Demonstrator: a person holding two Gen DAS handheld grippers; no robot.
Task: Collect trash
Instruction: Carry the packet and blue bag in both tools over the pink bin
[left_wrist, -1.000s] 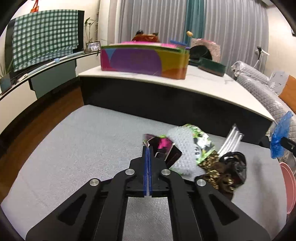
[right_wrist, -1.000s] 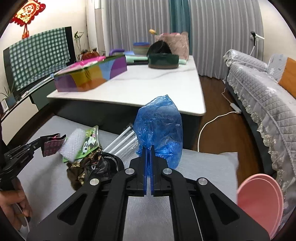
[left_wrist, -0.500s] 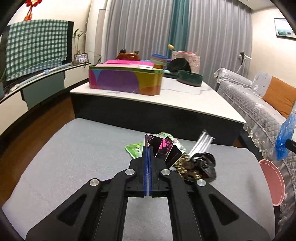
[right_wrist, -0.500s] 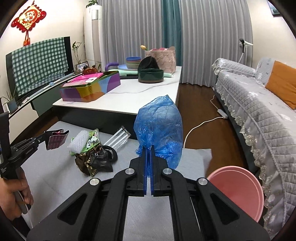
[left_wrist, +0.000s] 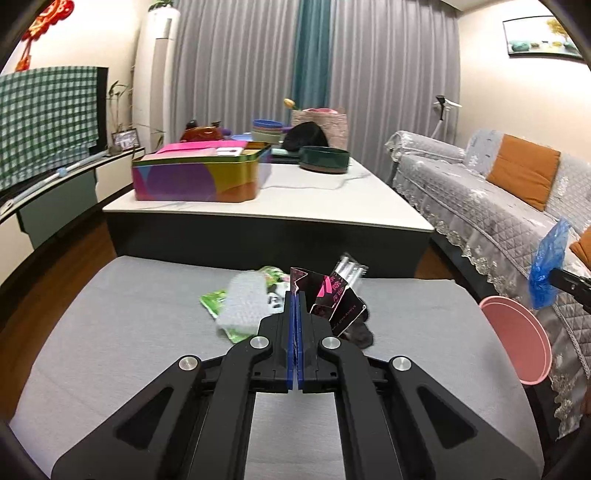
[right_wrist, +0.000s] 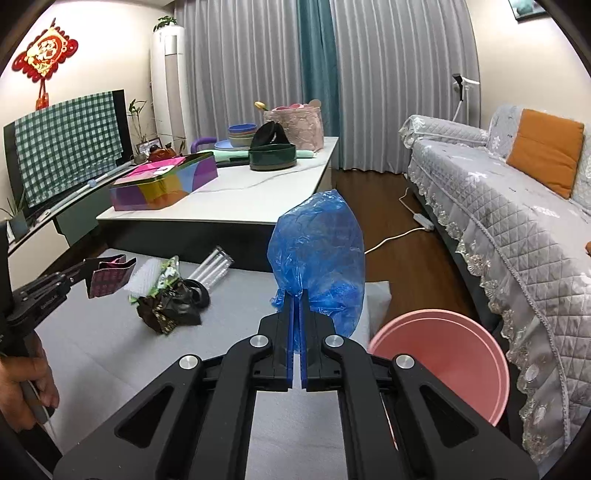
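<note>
Left wrist: both hand-held grippers clenched, left (left_wrist: 295, 295) on dark wrapper (left_wrist: 334, 299), right (right_wrist: 298, 293) on blue bag (right_wrist: 317, 254), text unreadable.

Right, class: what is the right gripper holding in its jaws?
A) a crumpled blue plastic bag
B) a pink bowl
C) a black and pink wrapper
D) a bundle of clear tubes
A: the right gripper has its jaws shut on the blue plastic bag, while the black and pink wrapper is in the left gripper.
</note>
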